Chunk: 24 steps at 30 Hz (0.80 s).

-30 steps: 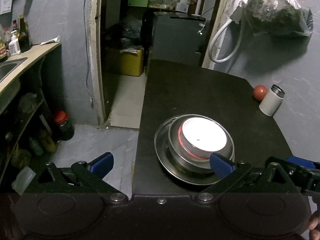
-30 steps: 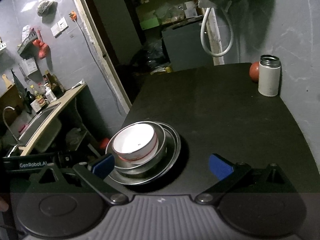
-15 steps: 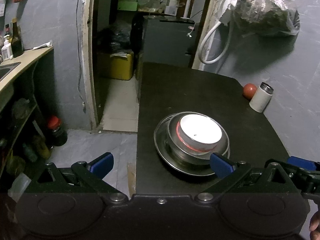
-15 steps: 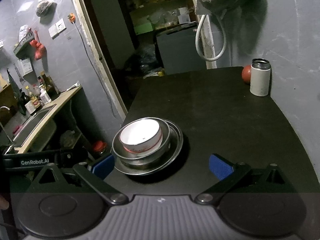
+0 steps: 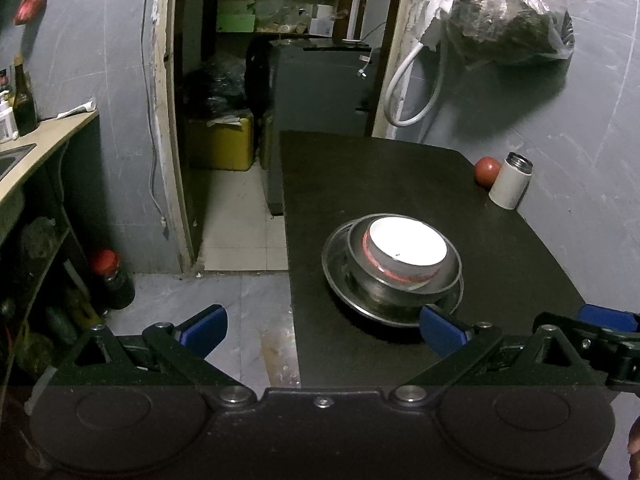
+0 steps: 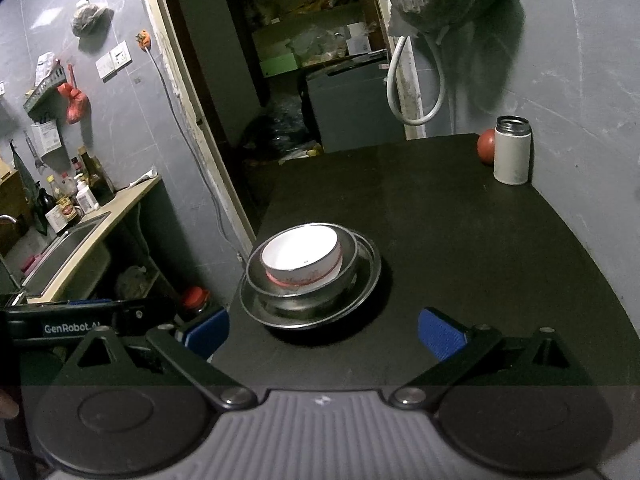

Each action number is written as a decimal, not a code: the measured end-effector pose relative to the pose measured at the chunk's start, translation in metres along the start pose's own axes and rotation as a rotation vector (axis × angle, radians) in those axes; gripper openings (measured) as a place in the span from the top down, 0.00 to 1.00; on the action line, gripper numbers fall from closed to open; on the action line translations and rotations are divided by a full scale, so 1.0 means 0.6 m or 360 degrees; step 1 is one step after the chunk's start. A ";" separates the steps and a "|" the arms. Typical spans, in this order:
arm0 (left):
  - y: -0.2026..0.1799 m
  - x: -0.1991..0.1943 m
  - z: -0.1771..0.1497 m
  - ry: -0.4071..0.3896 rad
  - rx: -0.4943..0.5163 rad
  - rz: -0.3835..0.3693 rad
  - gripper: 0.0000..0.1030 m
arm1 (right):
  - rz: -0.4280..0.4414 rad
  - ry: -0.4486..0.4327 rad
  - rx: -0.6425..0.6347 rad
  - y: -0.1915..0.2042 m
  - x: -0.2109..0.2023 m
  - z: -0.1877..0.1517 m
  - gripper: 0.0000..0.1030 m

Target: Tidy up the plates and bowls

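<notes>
- Since a second ago we see both grippers drawn back from the dishes: the stack sits farther off and more of the black table [image 6: 460,240] shows in each view.
- White bowl [image 6: 302,258] with a red band sits inside a steel bowl [image 6: 348,268], which sits on a steel plate [image 6: 368,284]; the stack stands near the table's left edge.
- We note the white bowl's inside glares bright; one small dark speck shows, otherwise we cannot tell if anything is in it.
- White flask [image 6: 512,150] stands upright at the far right of the table by the wall, a red round fruit [image 6: 486,146] just beside it, partly hidden behind it in the right view.
- Left gripper [image 5: 322,326] hovers short of the stack, fingers spread wide and holding nothing; one blue pad [image 5: 440,330] is over the table near the plate rim, the other over the floor.
- Right gripper [image 6: 324,334] is level over the table, fingers wide apart, empty, the stack ahead and to the left.
- Left gripper's body crosses the lower left of the right view.
- Sink counter [image 6: 84,236] with bottles is dim; labels unreadable.
</notes>
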<state>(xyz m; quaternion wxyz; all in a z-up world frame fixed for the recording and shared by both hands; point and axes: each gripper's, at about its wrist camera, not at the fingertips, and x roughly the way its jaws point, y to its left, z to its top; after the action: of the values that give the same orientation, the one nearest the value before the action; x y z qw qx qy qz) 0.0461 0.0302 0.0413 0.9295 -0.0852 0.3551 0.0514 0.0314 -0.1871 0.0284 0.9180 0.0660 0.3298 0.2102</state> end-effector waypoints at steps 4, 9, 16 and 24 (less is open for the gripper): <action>0.010 -0.007 -0.008 0.0010 0.0003 -0.0007 0.01 | -0.0011 0.0005 0.0010 0.007 -0.007 -0.012 0.00; 0.018 -0.014 -0.020 0.0024 0.0002 -0.0014 0.01 | -0.0030 0.0017 0.0019 0.012 -0.014 -0.024 0.00; 0.022 -0.019 -0.043 0.0054 0.0017 -0.0028 0.01 | -0.0055 0.0040 0.0028 0.014 -0.023 -0.044 0.00; 0.022 -0.025 -0.074 0.0086 0.0024 -0.0025 0.01 | -0.0076 0.0082 0.0030 0.013 -0.030 -0.074 0.00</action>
<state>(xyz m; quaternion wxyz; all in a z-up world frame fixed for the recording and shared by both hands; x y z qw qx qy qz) 0.0039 0.0338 0.0173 0.9206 -0.0822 0.3797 0.0392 -0.0118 -0.1886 0.0068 0.9133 0.0616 0.3567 0.1868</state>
